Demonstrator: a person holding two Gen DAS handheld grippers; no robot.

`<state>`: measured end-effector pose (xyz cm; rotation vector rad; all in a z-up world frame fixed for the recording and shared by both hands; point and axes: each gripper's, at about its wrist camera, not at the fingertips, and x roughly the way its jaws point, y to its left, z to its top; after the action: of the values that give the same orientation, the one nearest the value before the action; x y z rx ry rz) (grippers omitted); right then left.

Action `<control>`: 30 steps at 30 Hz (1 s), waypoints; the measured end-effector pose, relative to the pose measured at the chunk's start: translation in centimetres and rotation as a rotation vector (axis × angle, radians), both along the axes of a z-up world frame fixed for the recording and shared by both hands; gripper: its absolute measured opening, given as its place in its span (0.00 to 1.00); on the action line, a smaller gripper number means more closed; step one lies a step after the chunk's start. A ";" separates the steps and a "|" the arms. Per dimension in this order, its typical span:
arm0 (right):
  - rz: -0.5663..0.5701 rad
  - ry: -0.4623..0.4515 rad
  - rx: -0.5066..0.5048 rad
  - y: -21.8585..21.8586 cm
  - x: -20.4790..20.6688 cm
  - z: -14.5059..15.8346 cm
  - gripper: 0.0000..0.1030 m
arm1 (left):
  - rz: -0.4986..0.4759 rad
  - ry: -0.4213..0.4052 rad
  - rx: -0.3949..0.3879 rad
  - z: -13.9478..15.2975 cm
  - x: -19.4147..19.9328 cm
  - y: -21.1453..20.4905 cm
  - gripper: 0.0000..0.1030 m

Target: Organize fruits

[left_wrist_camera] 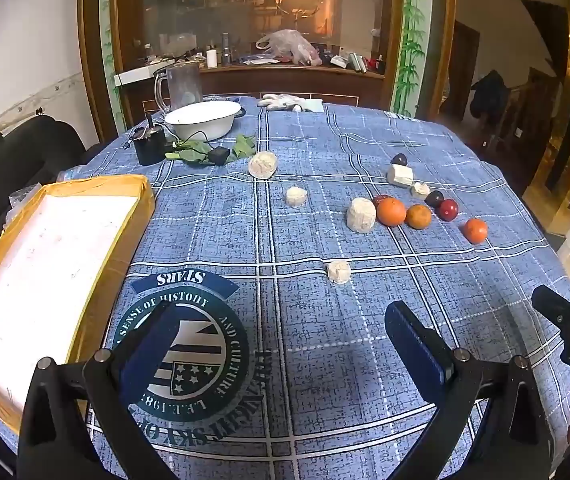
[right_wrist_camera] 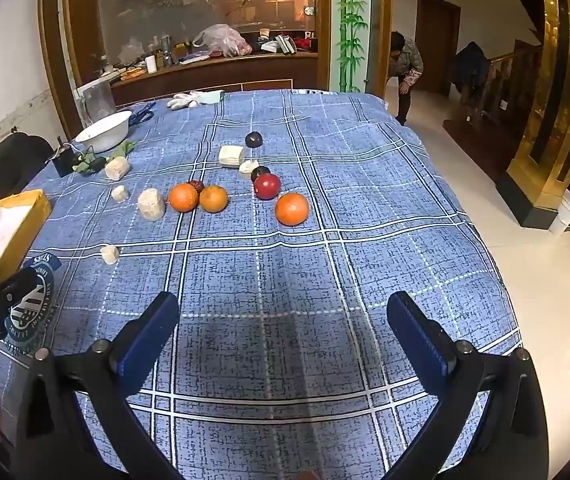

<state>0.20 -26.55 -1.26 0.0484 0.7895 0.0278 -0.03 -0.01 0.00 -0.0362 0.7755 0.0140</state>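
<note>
Progress: You have not put any fruit away yet. All of it sits loose on the counter, so the whole job is left.
Left gripper: Your jaws are spread wide with nothing between them, low in the frame over the blue cloth.
Right gripper: Spread wide too, and bare.
Oranges: Three round, bumpy-skinned oranges sit mid-frame in the right view, two touching each other, one apart.
Red fruit: Smooth and shiny, just beside a dark plum.
Pale lumps: Rough, crumbly, chalky chunks sit scattered among the fruit.
Box: Yellow cardboard with a white inside, at the left of the left view, nothing in it.
Cloth: Soft blue check fabric, a little wrinkled.
</note>
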 end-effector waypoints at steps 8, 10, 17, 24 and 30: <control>0.012 -0.009 0.002 0.1 0.0 0.2 1.00 | -0.002 0.004 0.003 0.1 -0.2 0.4 0.99; 0.018 -0.013 0.010 0.1 -0.1 0.2 1.00 | -0.002 0.004 0.005 0.1 -0.3 0.7 0.99; 0.021 -0.014 0.010 0.1 -0.1 0.2 1.00 | 0.002 0.012 0.006 0.2 0.1 0.1 0.99; 0.026 -0.014 0.015 0.0 0.2 0.1 1.00 | -0.001 -0.006 -0.014 -0.4 0.4 0.0 0.99; 0.030 -0.013 0.012 0.0 0.4 0.0 1.00 | -0.003 0.005 -0.001 -0.5 0.4 -0.2 0.99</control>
<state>0.60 -26.57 -1.29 0.0473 0.7773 0.0613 0.39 -0.24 -0.52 -0.0359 0.7803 0.0112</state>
